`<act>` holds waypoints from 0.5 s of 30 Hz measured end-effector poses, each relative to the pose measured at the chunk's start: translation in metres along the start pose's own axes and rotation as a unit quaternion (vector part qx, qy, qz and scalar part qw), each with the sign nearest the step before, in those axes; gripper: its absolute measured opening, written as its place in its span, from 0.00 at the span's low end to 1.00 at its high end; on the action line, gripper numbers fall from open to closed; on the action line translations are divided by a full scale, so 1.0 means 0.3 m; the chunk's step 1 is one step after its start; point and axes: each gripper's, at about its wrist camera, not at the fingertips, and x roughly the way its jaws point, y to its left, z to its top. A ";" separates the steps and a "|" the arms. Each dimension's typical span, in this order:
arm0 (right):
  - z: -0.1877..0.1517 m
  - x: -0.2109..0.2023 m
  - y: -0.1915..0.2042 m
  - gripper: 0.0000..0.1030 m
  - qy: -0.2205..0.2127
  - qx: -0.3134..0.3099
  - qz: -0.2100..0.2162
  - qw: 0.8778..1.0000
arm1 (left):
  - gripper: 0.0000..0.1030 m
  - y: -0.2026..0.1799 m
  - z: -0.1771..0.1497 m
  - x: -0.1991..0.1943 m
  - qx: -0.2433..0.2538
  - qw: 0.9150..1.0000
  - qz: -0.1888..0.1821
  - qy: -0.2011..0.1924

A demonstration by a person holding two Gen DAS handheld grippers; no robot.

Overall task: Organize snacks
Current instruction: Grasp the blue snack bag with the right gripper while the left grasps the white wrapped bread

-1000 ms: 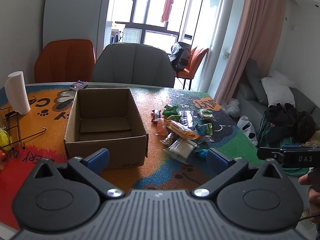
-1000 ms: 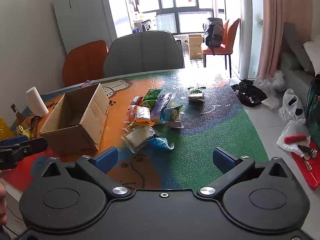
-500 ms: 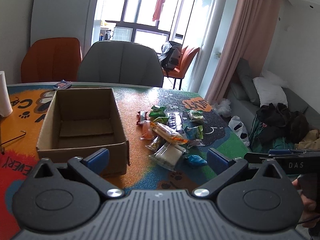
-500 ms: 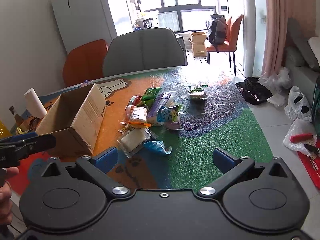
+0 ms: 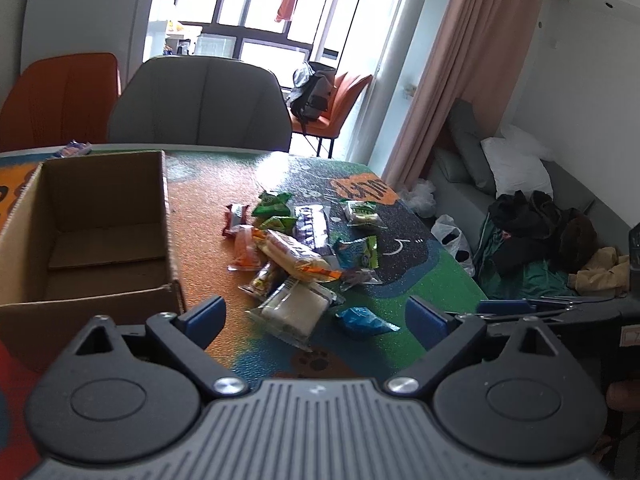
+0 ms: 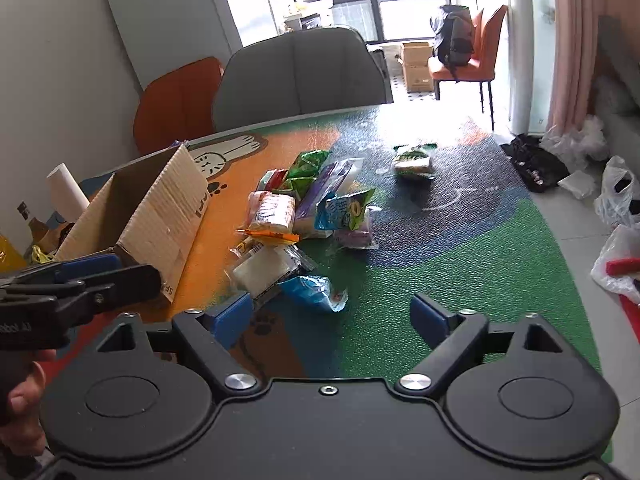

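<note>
Beside the empty cardboard box (image 5: 96,236), the snacks (image 5: 296,252) are lying heaped on the worktop (image 6: 460,280); both left tongs (image 5: 316,314) and right tongs (image 6: 332,314) are narrowing, gripping nothing, apparently lining up for the nearest packets.

The cardboard box (image 5: 92,236) stands open-topped at the left, its tall walls blocking any sideways pass. A bare orange strip of table (image 5: 200,216) separates it from the snack pile (image 5: 296,248) in the middle. Right of the pile the green table surface lies free, apart from one lone packet (image 6: 414,158) farther off. A blue packet (image 6: 316,292) lies nearest. The grey chair (image 5: 200,106) closes the far edge.
</note>
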 end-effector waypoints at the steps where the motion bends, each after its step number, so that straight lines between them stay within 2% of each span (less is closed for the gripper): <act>1: -0.001 0.010 -0.005 0.77 0.003 0.001 0.005 1.000 | 0.90 -0.001 0.000 0.014 0.000 1.000 -0.002 0.003; 6: -0.001 0.071 -0.028 0.56 0.022 0.008 0.025 0.999 | 0.82 -0.003 -0.005 0.090 -0.005 1.000 -0.011 0.020; 9: 0.000 0.110 -0.041 0.47 0.033 0.012 0.037 0.999 | 0.77 -0.002 -0.006 0.136 -0.008 1.000 -0.009 0.026; 15: 0.014 0.182 -0.062 0.41 0.046 0.016 0.054 0.997 | 0.62 0.016 -0.008 0.207 -0.020 0.999 0.002 0.039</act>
